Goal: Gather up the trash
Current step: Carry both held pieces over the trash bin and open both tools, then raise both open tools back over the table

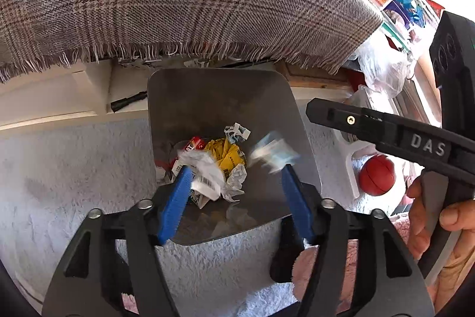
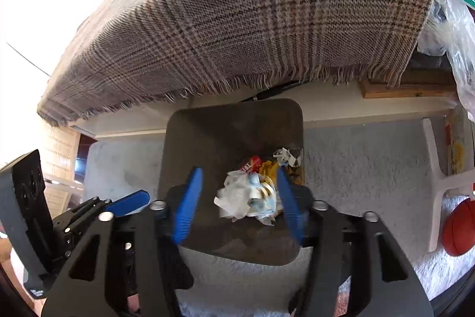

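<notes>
A dark square bin (image 1: 207,103) stands on the carpet below both grippers. At its bottom lie a yellow wrapper (image 1: 228,153), a red packet (image 1: 196,143) and crumpled white paper with a barcode (image 1: 204,171). My left gripper (image 1: 236,168) is open over the bin, and a blurred blue-and-white scrap (image 1: 273,155) hangs loose by its right finger. My right gripper (image 2: 239,170) is open over the bin (image 2: 231,124) too. Between its fingers, untouched by the pads, are blurred white paper (image 2: 234,198) and a blue-and-white scrap (image 2: 264,198).
A fringed plaid cloth (image 1: 193,5) overhangs a low white ledge (image 1: 59,97) just behind the bin. A red ball (image 1: 377,174), a white plastic frame (image 2: 436,168) and a plastic bag (image 1: 383,64) sit to the right. Pale shaggy carpet (image 1: 74,168) surrounds the bin. A hand (image 1: 439,216) holds the right tool.
</notes>
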Tool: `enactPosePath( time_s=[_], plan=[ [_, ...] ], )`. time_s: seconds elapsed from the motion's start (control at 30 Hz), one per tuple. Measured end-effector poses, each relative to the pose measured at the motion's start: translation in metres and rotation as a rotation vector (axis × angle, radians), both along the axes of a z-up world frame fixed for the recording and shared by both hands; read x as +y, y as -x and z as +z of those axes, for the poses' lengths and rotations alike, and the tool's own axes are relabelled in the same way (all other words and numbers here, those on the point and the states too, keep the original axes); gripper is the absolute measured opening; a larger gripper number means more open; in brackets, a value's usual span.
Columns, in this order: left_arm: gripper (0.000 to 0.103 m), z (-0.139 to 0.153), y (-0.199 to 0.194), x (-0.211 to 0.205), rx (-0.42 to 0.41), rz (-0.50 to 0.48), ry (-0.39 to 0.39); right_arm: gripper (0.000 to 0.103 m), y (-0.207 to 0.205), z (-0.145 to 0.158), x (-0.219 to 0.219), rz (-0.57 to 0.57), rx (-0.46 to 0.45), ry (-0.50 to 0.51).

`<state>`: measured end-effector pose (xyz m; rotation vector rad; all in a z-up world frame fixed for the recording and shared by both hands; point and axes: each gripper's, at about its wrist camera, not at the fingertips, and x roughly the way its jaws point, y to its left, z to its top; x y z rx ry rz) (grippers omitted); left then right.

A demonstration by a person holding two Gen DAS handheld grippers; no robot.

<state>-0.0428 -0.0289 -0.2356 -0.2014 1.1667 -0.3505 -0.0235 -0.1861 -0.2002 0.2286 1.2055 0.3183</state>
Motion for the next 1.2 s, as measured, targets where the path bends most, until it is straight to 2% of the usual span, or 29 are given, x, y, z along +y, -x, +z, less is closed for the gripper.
enactPosePath(
  time_s=[0.03,0.1,0.13,0.17,0.37,0.57,0.8,1.0,1.1,1.2],
  plan=[
    [0.072,0.001,0.000,0.001,-0.002,0.003,-0.001,0.072,0.000,0.001,0.000,-0.004,-0.003,0.001],
    [0.084,0.002,0.000,0.002,-0.002,0.006,-0.007,0.094,0.000,0.002,-0.003,-0.021,-0.011,0.012],
    [0.092,0.002,0.000,0.003,0.001,0.007,-0.012,0.098,0.000,0.004,-0.004,-0.034,-0.018,0.021],
    [0.095,0.003,0.000,0.003,0.004,0.008,-0.018,0.100,-0.001,0.006,-0.006,-0.046,-0.026,0.027],
    [0.095,0.028,-0.006,0.004,-0.029,-0.009,-0.042,0.100,-0.005,0.019,-0.024,-0.088,-0.036,0.041],
    [0.095,0.074,-0.035,0.013,-0.080,0.031,-0.045,0.100,-0.028,0.082,-0.039,-0.126,-0.160,0.012],
    [0.095,0.142,-0.089,0.024,-0.189,0.062,-0.144,0.100,-0.079,0.147,-0.041,-0.117,-0.300,0.025],
    [0.095,0.187,-0.143,0.040,-0.258,0.107,-0.188,0.100,-0.121,0.152,-0.043,-0.125,-0.312,0.055],
    [0.095,0.194,-0.171,0.041,-0.263,0.113,-0.200,0.100,-0.139,0.142,-0.042,-0.129,-0.303,0.054],
    [0.095,0.192,-0.197,0.038,-0.258,0.114,-0.211,0.098,-0.157,0.129,-0.033,-0.086,-0.279,0.052]
  ],
)
